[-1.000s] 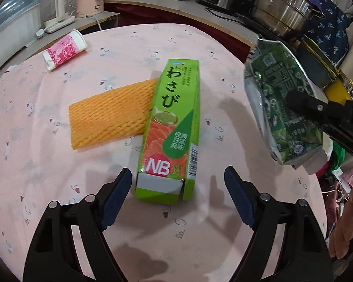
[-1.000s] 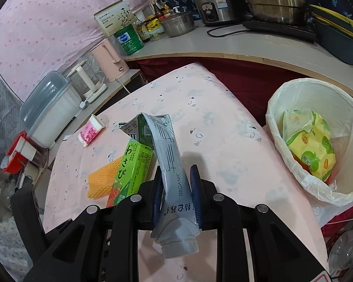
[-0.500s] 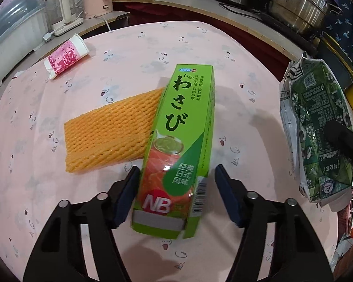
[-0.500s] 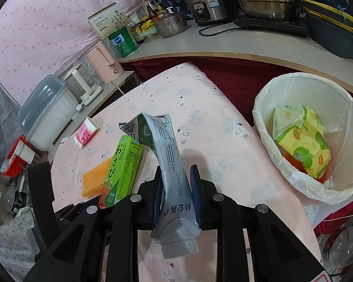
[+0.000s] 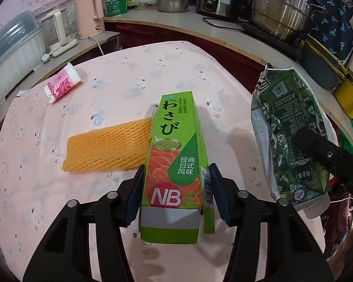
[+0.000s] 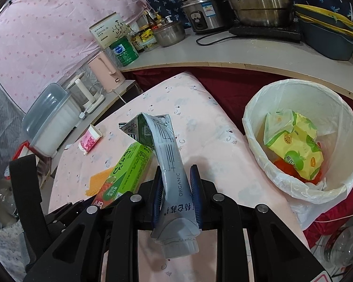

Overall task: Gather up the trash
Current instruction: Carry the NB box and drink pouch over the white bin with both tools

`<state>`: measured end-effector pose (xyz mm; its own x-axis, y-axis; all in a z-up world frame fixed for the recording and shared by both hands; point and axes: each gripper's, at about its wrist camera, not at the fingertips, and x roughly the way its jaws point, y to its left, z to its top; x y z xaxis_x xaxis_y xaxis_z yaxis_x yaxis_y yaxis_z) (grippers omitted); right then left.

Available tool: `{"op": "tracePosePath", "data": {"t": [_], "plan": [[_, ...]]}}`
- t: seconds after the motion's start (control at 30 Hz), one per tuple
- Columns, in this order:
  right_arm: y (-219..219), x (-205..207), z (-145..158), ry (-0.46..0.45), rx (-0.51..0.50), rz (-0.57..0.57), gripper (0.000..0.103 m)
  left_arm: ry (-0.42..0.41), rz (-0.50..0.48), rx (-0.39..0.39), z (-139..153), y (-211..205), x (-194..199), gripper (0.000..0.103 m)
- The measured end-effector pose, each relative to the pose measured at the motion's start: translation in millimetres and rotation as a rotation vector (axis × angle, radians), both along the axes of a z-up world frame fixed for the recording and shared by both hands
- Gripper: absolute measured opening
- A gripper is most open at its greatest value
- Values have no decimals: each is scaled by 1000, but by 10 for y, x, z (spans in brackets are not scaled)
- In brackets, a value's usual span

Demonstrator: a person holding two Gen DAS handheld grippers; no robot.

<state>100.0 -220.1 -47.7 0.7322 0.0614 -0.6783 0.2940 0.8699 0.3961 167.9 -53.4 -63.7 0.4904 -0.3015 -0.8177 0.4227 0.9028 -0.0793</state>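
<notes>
A: What does the left gripper (image 5: 175, 191) have?

B: Its two blue pads (image 5: 135, 193) press the sides of the green wasabi box (image 5: 176, 162), so it is clenched on the box near the end closest to the camera. The box runs straight ahead between the fingers over the pink tablecloth (image 5: 129, 89); whether it is touching the cloth cannot be told.

A: And what lies around it?

B: An orange foam net (image 5: 108, 149) lies just left of the fingers, its right end tucked under the box. Farther ahead and to the left, a pink-patterned paper cup (image 5: 62, 85) lies on its side, well apart.

A: The right gripper (image 6: 176, 197)?

B: It grasps a flattened green-and-white carton (image 6: 170, 171), cap end toward the camera, the torn-open end sticking out ahead above the table. From the left wrist the same carton (image 5: 291, 136) hangs to the right.

A: Where is the bin?

B: A white-lined trash bin (image 6: 254, 127) stands to the right of the right gripper, beside the table edge, with a yellow-green packet (image 6: 294, 145) inside.
</notes>
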Motion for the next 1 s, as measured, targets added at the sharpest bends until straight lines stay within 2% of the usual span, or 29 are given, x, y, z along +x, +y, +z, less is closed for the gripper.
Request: {"op": "tracePosePath", "data": {"t": [0.2,0.5,1.0], "plan": [[-167,-158,104,-25,0,-32,22,-21,-22,-9,167,-212,-122,51],[-579,-410,208,-53,2,-115,22,-55,-117,-10,340,-752,-283,51],[-1552,-839,121,-58,11,-317,22,-60,-296,19,301,-1846,-517,51]]}}
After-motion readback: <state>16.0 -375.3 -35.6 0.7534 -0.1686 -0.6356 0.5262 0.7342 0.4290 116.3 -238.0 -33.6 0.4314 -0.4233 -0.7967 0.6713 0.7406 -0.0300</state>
